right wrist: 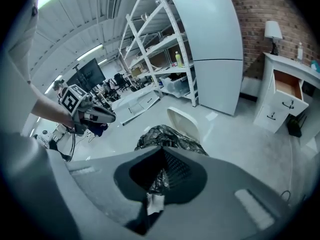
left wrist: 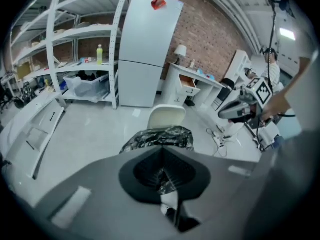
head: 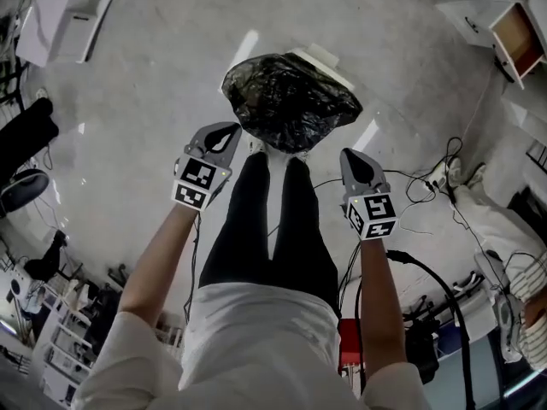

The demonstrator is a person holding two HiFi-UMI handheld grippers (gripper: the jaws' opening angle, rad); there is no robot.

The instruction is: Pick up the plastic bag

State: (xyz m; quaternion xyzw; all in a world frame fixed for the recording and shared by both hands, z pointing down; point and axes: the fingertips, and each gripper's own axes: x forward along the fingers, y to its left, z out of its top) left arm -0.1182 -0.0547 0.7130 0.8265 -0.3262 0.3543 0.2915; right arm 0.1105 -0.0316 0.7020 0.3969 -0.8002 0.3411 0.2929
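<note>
- Black plastic bag (head: 291, 96) drapes over the white chair (head: 323, 61); only a strip of the chair's back shows past it.
- Left gripper view: body of the left gripper (left wrist: 163, 151) hides the bag's lower half.
- Right gripper view: same, behind the right gripper (right wrist: 163, 151).
- Crinkled film (right wrist: 157, 181) shows in the opening behind each pair of closed jaws. Pinched or merely seen through, cannot tell.
- Red item (left wrist: 158, 2) atop the refrigerator (left wrist: 147, 49): too small to identify.
- 2nd person (head: 491, 225) cut off by the head view's right edge.
</note>
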